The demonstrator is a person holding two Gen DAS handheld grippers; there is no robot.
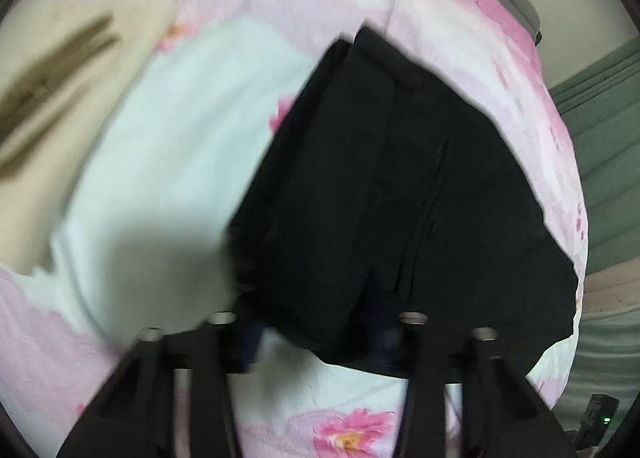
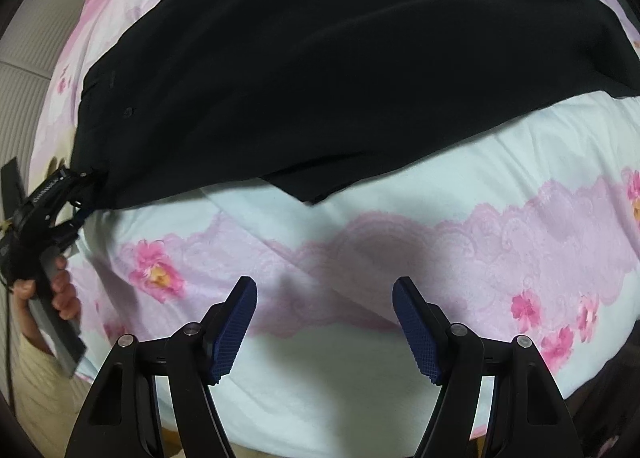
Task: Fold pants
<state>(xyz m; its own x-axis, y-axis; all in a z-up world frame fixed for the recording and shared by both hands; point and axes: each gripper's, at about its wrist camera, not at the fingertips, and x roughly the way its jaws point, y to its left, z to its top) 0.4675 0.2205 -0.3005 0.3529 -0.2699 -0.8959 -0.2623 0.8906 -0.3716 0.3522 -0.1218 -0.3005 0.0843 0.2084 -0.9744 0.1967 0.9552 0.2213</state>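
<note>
Gripping, seemingly, black pants (image 2: 320,70), left tongs (image 1: 316,342); ribbed blue right tongs (image 2: 325,322) gape apart.

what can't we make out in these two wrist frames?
- Left gripper pads: left wrist view, motion blur and the black pants cover them, so contact is unclear.
- Same grip in the right wrist view: small, at the frame's left edge.
- Pants' far end: right wrist view, cut off by the right edge.
- Right gripper is open over the floral bedsheet; bed edge below hidden by its fingers.

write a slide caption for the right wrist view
Open right tongs hover over the floral bedsheet below black pants.
</note>
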